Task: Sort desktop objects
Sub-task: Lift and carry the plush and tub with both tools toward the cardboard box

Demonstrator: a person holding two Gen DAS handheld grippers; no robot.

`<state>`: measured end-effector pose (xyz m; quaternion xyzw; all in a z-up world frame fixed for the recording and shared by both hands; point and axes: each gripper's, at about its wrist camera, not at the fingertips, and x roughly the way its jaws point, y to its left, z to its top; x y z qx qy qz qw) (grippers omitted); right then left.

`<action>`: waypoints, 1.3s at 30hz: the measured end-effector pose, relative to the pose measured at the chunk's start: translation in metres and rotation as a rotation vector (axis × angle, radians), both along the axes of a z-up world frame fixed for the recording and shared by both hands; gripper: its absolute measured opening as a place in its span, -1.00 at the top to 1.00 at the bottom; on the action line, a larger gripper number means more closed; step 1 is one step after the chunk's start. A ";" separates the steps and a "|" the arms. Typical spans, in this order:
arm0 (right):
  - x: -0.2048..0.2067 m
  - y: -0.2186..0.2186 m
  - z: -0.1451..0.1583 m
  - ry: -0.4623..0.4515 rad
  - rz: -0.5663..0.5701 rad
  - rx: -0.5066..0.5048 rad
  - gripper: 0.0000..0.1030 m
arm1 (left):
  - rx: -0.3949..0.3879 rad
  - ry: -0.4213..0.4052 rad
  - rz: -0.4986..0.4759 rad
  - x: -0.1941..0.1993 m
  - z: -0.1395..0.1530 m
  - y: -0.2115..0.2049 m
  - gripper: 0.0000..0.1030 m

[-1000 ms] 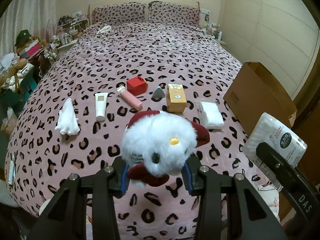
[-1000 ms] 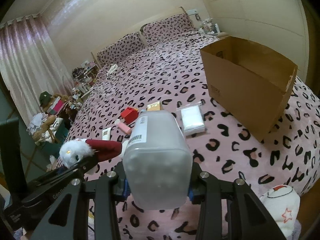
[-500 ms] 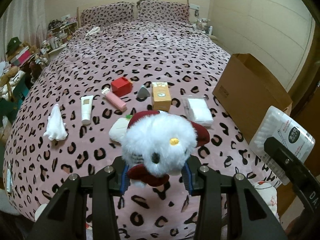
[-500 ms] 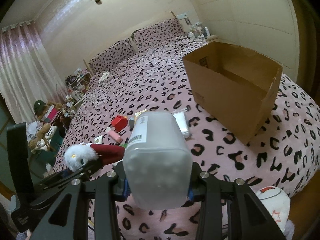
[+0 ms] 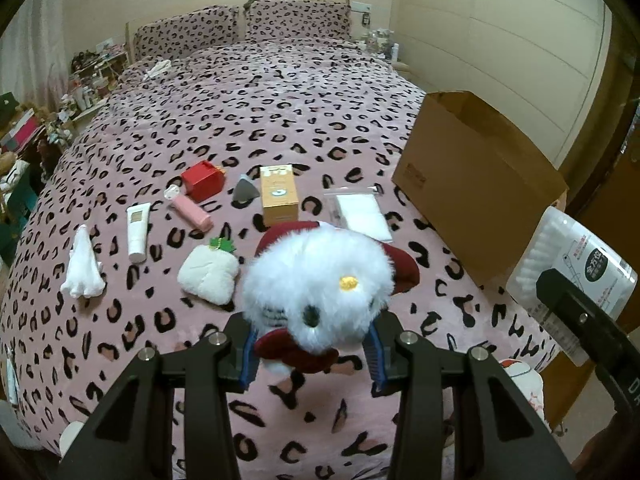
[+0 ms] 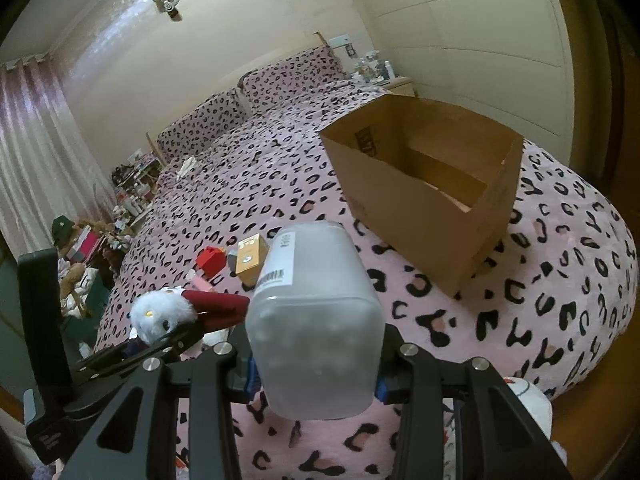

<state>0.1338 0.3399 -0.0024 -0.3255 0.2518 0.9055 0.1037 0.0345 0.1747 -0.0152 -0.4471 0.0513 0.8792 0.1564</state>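
Both grippers loaded above the leopard-print bed, cardboard box open on the right!

The left gripper point(image 5: 312, 354) is clamped on a white fluffy plush toy point(image 5: 320, 292) with dark red clothes, low in the centre of its view. The right gripper point(image 6: 316, 376) squeezes a frosted plastic box of cotton swabs point(image 6: 316, 344), bottom centre of its view. On the bed point(image 5: 280, 100), mid-frame in the left view, lie a red box point(image 5: 202, 180), an orange carton point(image 5: 279, 194), a pink tube point(image 5: 190, 212), a white tube point(image 5: 137, 226), a clear packet of white pads point(image 5: 360, 214) and a small white pouch point(image 5: 208, 274). The cardboard box point(image 6: 420, 200) sits upper right in the right view, well apart from the swabs.
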 end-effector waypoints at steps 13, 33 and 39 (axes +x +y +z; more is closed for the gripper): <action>0.011 0.017 0.002 0.001 -0.045 0.008 0.20 | -0.001 -0.001 -0.060 -0.001 -0.001 0.024 0.17; 0.021 0.050 -0.002 -0.010 -0.132 0.023 0.20 | -0.008 -0.034 -0.186 -0.007 -0.010 0.079 0.16; 0.022 0.061 -0.003 -0.008 -0.152 0.031 0.20 | -0.003 -0.043 -0.208 -0.010 -0.009 0.092 0.16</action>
